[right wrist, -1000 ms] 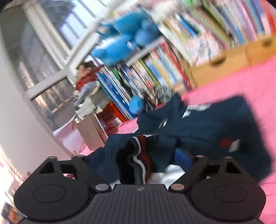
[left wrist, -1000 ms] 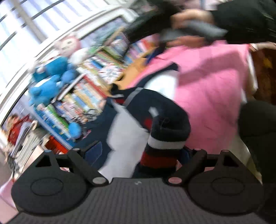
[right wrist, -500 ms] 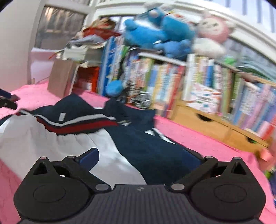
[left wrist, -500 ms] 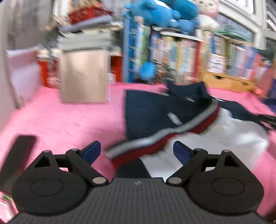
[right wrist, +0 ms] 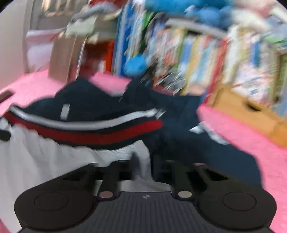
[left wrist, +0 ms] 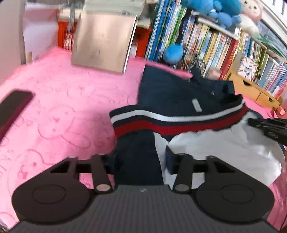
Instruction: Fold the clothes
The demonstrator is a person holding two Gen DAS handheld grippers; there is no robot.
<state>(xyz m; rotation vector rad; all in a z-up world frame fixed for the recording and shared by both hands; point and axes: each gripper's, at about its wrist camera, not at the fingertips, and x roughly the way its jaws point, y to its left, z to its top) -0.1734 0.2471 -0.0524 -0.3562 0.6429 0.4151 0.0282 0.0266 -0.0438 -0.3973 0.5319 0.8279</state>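
A navy jacket [left wrist: 179,93] with a white lining [left wrist: 215,148] and a red and white striped band [left wrist: 161,123] lies spread on the pink blanket [left wrist: 62,111]. My left gripper [left wrist: 140,159] is low over its near edge. Its jaws are closing with navy cloth between them, and no firm pinch shows. At the right edge of the left wrist view the other gripper's dark fingers [left wrist: 265,127] lie on the white lining. In the blurred right wrist view my right gripper [right wrist: 143,161] is shut on the jacket [right wrist: 197,143] where white lining meets navy cloth.
A dark phone [left wrist: 14,105] lies on the blanket at the left. A cardboard box [left wrist: 104,44] stands at the back, next to a red crate. A packed bookshelf [left wrist: 224,44] with blue plush toys [left wrist: 211,7] lines the back, and wooden drawers [left wrist: 251,87] stand at the right.
Both views rolled from tilted to upright. The grippers let go of the bunched striped cloth and came down on the spread jacket's near edge. Both sets of jaws narrowed, and the right ones shut on cloth.
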